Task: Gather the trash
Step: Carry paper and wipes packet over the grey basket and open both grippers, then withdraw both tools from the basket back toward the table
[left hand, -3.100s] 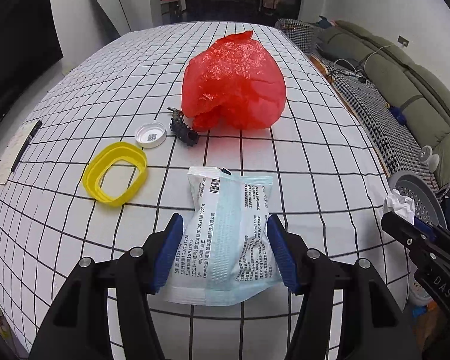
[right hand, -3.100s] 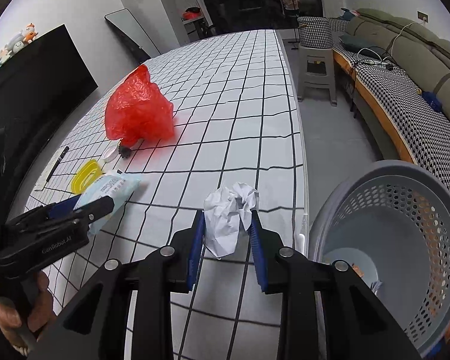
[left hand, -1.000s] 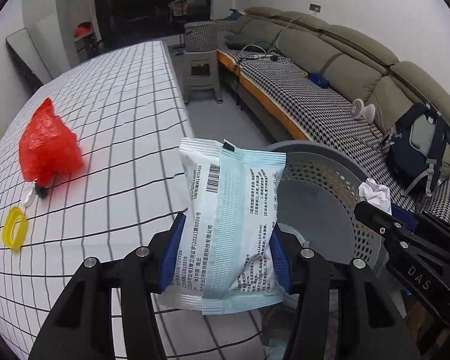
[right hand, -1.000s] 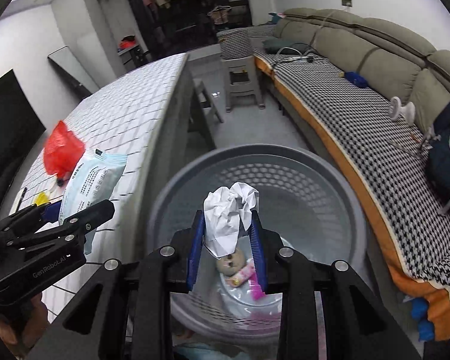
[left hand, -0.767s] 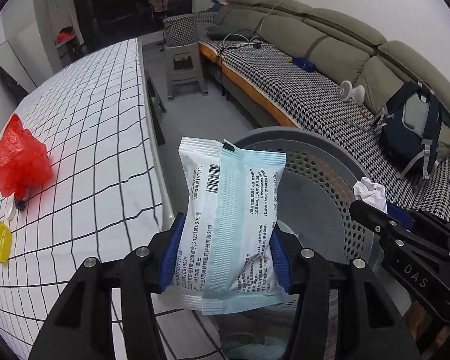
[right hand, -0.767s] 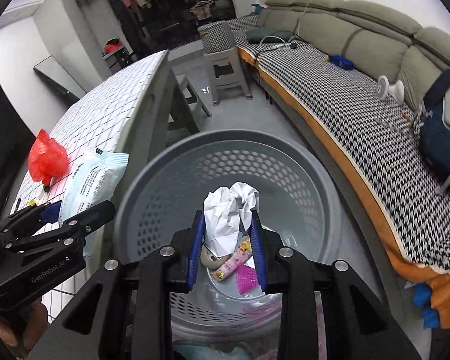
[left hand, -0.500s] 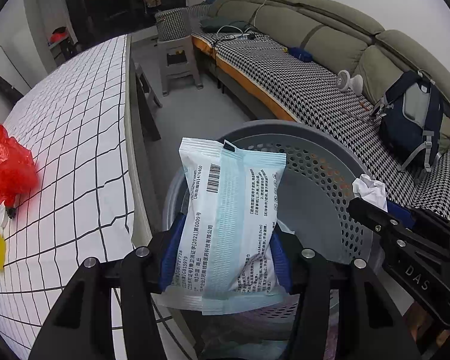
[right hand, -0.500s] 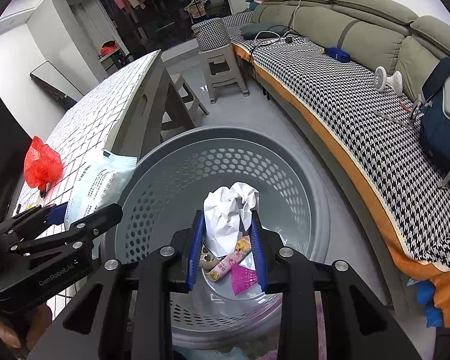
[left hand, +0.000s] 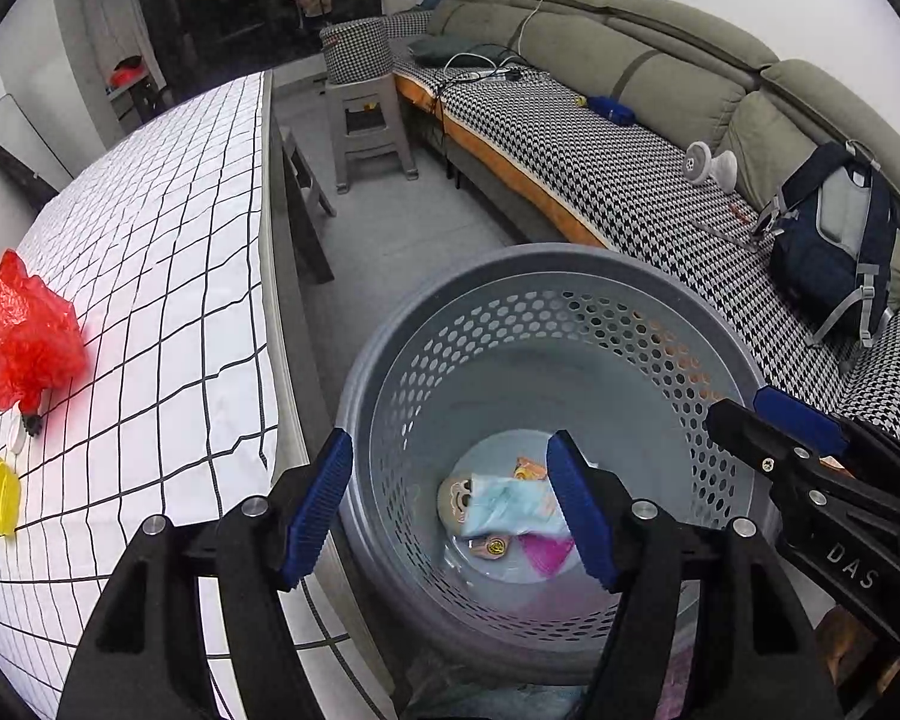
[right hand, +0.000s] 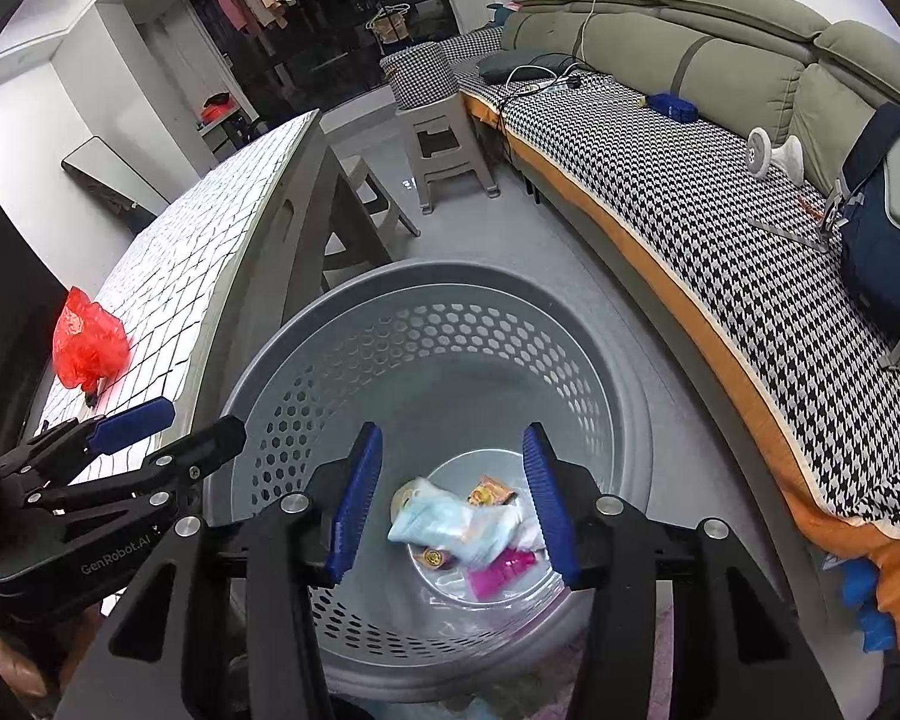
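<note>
Both my grippers hang over the grey basket (left hand: 678, 324), which stands on the grey floor (left hand: 390, 234) just beside the table's long edge. My left gripper (left hand: 450, 510) has just been opening and its jaws stand apart with nothing between them; my right gripper (right hand: 453, 495) has likewise just been opening and holds nothing. The pale blue packet (right hand: 450, 519) lies on the basket's bottom among other scraps, with a crumpled white tissue (right hand: 525, 525) touching it, though that part is blurred. The table (left hand: 168, 228) wears a white cloth with a black grid. On it, near the left edge of my left view, sit a red bag (left hand: 24, 339), a yellow ring (left hand: 1, 495) and a small dark thing under the bag that I cannot make out. Across the floor runs a long sofa (left hand: 660, 84) with olive back cushions and a houndstooth seat cover, carrying a dark backpack (left hand: 834, 246) and a small white fan (left hand: 711, 163). A grey stool (left hand: 369, 126) stands by the table's far corner, and clothes hang in the dark space behind.
</note>
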### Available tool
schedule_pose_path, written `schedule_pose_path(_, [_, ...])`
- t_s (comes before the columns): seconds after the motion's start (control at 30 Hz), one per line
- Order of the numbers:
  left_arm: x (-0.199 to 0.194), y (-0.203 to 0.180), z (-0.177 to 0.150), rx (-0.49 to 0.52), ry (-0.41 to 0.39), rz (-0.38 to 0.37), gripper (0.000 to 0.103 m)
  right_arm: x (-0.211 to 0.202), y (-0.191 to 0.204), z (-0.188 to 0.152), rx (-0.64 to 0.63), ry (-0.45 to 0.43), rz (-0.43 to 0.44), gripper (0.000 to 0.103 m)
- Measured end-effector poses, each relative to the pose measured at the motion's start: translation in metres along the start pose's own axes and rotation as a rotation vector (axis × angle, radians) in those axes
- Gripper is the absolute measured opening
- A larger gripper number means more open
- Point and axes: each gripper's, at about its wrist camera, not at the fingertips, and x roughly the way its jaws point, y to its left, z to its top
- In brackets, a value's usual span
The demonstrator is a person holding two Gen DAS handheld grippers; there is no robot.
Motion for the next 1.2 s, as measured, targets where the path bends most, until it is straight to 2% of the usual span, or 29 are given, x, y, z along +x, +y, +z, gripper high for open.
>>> schedule_pose_path(0.23, [-0.006, 0.002, -0.001, -0.011, -0.013, 0.005, 0.068, -0.002, 0.002, -0.002, -0.004, -0.003, 0.0, 0.047])
schedule_pose_path(0.43, [-0.012, 0.006, -0.003, -0.022, -0.027, 0.007, 0.069, -0.007, 0.003, -0.002, -0.009, -0.014, -0.003, 0.053])
schedule_pose_path(0.63, [-0.018, 0.012, -0.004, -0.038, -0.043, 0.019, 0.074, -0.007, 0.004, -0.003, -0.006, -0.011, -0.001, 0.053])
schedule_pose_path(0.77, [-0.022, 0.018, -0.004, -0.056, -0.055, 0.027, 0.079, -0.009, 0.003, -0.002, -0.001, -0.017, 0.008, 0.056])
schedule_pose_path(1.2, [-0.04, 0.046, -0.008, -0.078, -0.092, 0.034, 0.08, -0.016, 0.014, 0.0, 0.009, -0.057, 0.0, 0.056])
